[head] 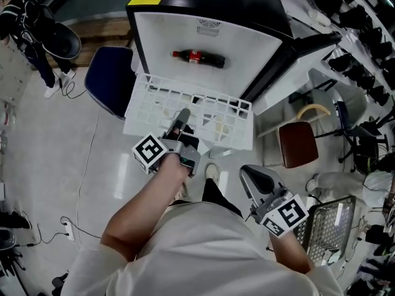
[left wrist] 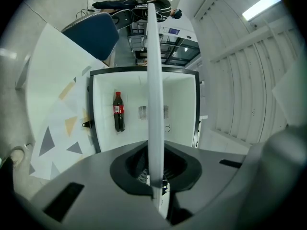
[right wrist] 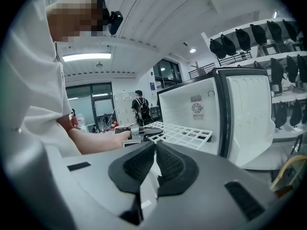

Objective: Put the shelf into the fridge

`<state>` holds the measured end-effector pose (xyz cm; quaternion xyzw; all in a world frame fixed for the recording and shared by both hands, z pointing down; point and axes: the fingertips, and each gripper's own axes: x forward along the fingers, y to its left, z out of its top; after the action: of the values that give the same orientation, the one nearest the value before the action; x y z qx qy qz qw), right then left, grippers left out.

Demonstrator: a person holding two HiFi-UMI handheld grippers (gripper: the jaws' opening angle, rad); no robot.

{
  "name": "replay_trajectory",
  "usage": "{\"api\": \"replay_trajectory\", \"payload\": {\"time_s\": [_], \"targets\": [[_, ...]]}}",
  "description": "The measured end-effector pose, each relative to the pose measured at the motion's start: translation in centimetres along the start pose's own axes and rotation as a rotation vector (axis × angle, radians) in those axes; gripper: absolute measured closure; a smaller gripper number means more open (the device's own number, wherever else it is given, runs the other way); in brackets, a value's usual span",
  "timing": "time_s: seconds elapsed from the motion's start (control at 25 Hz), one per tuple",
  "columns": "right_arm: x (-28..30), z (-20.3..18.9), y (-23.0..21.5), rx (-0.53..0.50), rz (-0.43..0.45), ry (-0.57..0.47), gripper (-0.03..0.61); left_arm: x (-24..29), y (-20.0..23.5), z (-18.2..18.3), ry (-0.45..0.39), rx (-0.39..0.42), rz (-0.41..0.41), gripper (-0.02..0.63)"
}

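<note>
The white grid shelf (head: 185, 103) hangs level in front of the open fridge (head: 185, 36), its far edge at the fridge opening. My left gripper (head: 182, 117) is shut on the shelf's near edge. In the left gripper view the shelf (left wrist: 155, 80) shows edge-on as a white strip clamped between the jaws, pointing into the white fridge interior (left wrist: 182, 104). A cola bottle (head: 199, 58) lies inside the fridge. My right gripper (head: 250, 174) hangs lower right, away from the shelf, shut with nothing between its pads (right wrist: 144, 164). From there I see the shelf (right wrist: 184, 134) beside the fridge door (right wrist: 249, 119).
A blue chair (head: 110, 79) stands left of the fridge, a brown stool (head: 298, 143) to its right under the open door (head: 296, 73). A wire basket (head: 327, 227) sits at lower right. A person (head: 31, 29) stands far left. Racks of dark gear line the right wall.
</note>
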<state>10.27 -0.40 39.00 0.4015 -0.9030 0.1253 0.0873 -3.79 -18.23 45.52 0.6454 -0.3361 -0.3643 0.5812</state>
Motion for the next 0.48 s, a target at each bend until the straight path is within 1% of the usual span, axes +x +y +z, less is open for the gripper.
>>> {"api": "replay_trajectory", "payload": {"time_s": [0.28, 0.48], "targets": [[0.9, 1.8, -5.7, -0.013, 0.039, 0.017, 0.555, 4.9, -0.2, 1.2, -0.05, -0.003, -0.007, 0.577], [1.5, 2.1, -8.7, -0.002, 0.051, 0.025, 0.555, 6.6, 0.4, 1.9, -0.08, -0.007, -0.001, 0.577]]}}
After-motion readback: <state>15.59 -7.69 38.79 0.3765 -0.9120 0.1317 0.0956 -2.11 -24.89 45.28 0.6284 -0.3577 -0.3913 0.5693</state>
